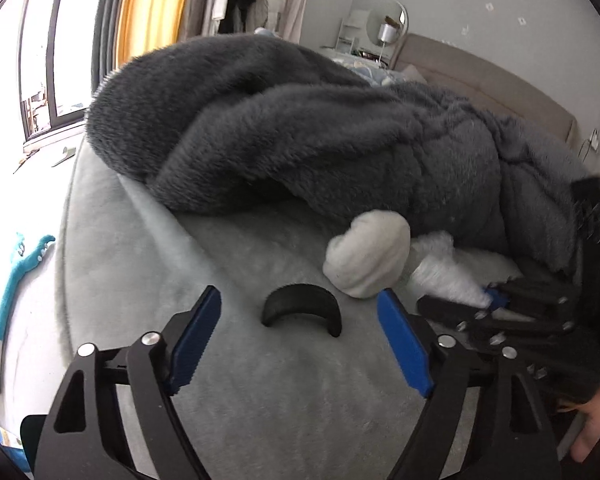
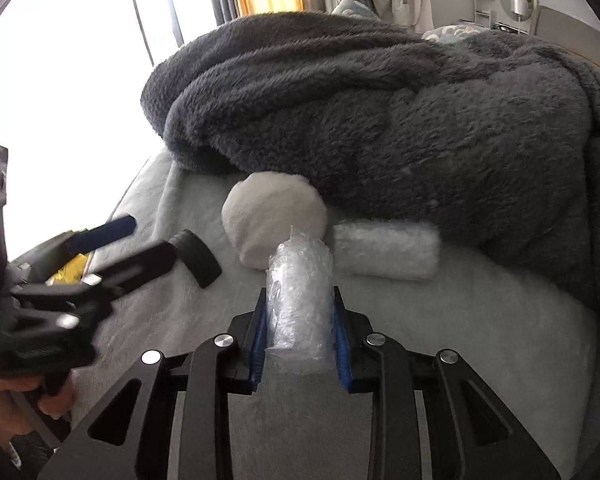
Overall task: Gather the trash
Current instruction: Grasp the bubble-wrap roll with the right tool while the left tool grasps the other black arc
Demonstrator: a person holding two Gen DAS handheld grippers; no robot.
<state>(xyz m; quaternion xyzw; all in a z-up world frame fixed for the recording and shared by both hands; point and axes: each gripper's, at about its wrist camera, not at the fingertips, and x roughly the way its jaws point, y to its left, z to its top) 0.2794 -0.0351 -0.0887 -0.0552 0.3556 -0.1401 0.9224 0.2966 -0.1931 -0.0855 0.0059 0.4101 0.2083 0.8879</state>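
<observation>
Clamped between the right gripper pads, a bubble-wrap roll sat just before the white sock ball. Left gripper gaped around a black curved piece left of that ball.

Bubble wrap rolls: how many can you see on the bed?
2. One bubble wrap roll is gripped in the right claw; the other roll lies beside the dark blanket, which may hide more.

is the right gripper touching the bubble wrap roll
Touching. The right wrist view shows the right gripper with both blue pads pressed against the sides of the bubble wrap roll.
</observation>
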